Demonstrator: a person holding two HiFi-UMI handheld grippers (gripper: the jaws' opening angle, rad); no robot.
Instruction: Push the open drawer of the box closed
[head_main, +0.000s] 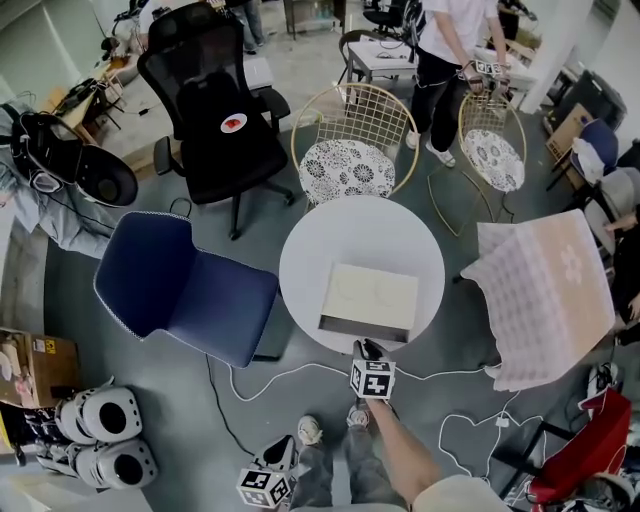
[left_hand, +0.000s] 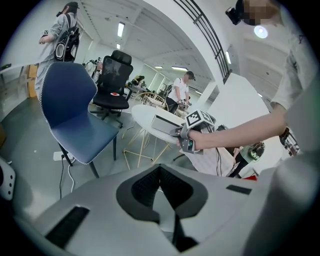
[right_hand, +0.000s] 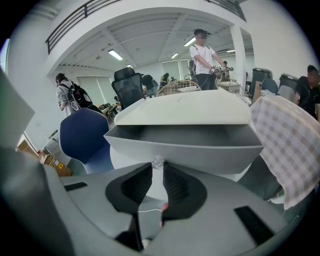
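One drawer (right_hand: 185, 142) was recorded open at the near edge of the table (head_main: 310, 250), its knob (right_hand: 157, 161) pinched in the narrow jaws of the right gripper (right_hand: 157, 169), while the left gripper (left_hand: 160, 170) was held low, closed and empty, so the unbraced box (head_main: 372, 293) was judged liable to be shoved along if pushed.

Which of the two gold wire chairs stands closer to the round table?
The wire chair beside the black office chair, just behind the table; the other stands apart.

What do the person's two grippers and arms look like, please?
Both the left gripper and the right gripper have light grey bodies and black ribbed pads. Each carries a cube with black-and-white square markers. No cable shows on either. The right forearm is bare below a short, light-coloured sleeve.
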